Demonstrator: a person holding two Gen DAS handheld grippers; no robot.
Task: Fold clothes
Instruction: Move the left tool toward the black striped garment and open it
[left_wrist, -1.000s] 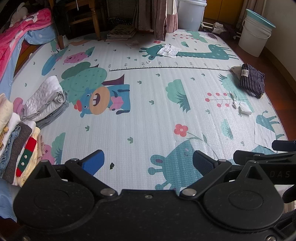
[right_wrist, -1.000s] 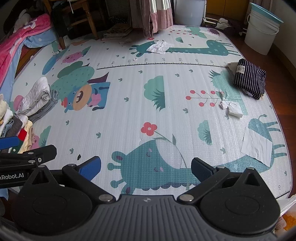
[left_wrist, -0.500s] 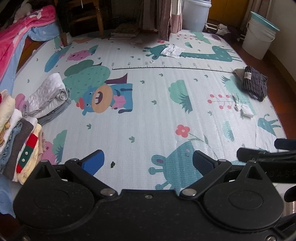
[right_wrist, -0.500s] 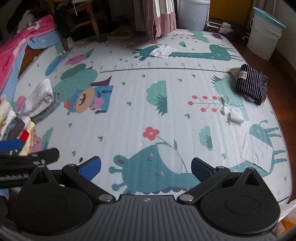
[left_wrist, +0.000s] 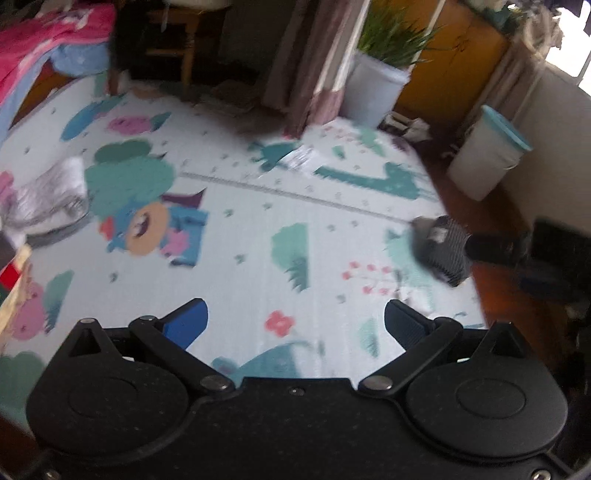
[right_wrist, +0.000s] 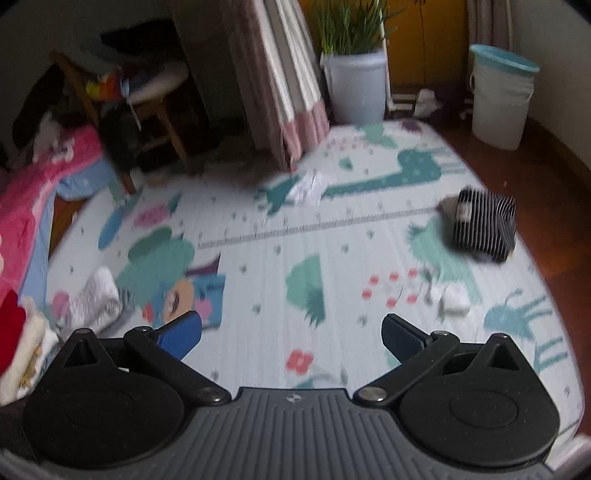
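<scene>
From the left wrist camera, the left gripper (left_wrist: 293, 321) hung above the cartoon play mat (left_wrist: 258, 240) with its jaws spread wide and nothing between them. A folded grey-white garment (left_wrist: 48, 195) lay near the mat's left edge, and at the far left border a sliver of stacked clothes (left_wrist: 14, 273) showed — too blurred to tell apart. A folded dark striped garment (left_wrist: 441, 247) sat at the mat's right edge, with a dark shape, likely part of the other gripper, just beside it. A white bucket with a teal rim (left_wrist: 487, 158) stood on the wooden floor beyond, and a potted plant (left_wrist: 384, 74) stood behind the mat by a curtain (left_wrist: 314, 74).

Through the right wrist camera, the right gripper (right_wrist: 291, 332) was likewise released, jaws apart and empty, above the same mat (right_wrist: 277, 295). The striped garment (right_wrist: 482, 225) lay well ahead and to the right, untouched, near a small white scrap (right_wrist: 456, 299). The grey-white garment (right_wrist: 96, 299) rested at the left, beside the clothes pile (right_wrist: 22, 350) — cream and red at the frame's edge. A pink blanket (right_wrist: 33, 195) and a wooden chair (right_wrist: 147, 99) filled the back left.
</scene>
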